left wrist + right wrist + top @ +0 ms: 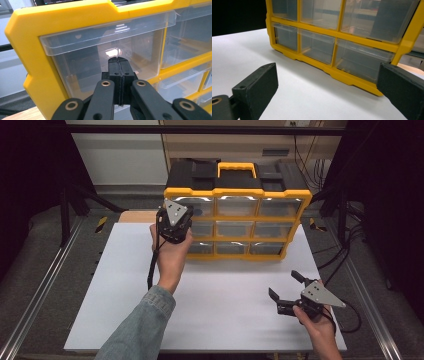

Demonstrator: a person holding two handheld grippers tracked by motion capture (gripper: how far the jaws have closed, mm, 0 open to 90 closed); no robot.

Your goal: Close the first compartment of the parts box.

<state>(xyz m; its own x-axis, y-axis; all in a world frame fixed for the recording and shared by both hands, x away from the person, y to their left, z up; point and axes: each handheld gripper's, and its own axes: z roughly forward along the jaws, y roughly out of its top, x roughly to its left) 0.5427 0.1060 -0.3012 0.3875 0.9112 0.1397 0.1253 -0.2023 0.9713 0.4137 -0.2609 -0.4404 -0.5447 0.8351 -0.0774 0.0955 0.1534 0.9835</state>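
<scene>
A yellow-framed drawer cabinet (237, 222) with a black top and a yellow carrying handle (237, 168) stands upright at the far edge of the white board (125, 310) in front of you, its three rows of three clear plastic drawers facing you. The drawers look see-through and glossy, each with a clear lip along its upper edge.

Your left gripper (119, 61) is raised against the cabinet's front at the top left drawer (105, 57). Its jaws are pressed together with nothing between them, and their tips sit right at the drawer's clear face, below the lip; whether they touch it cannot be told.

Your right gripper (286, 287) rests low over the board near its right front corner, well apart from the cabinet. Its jaws stand wide apart and hold nothing. From the right gripper view, the cabinet's lower rows of drawers lie ahead between the two jaws, across a bare stretch of board.
</scene>
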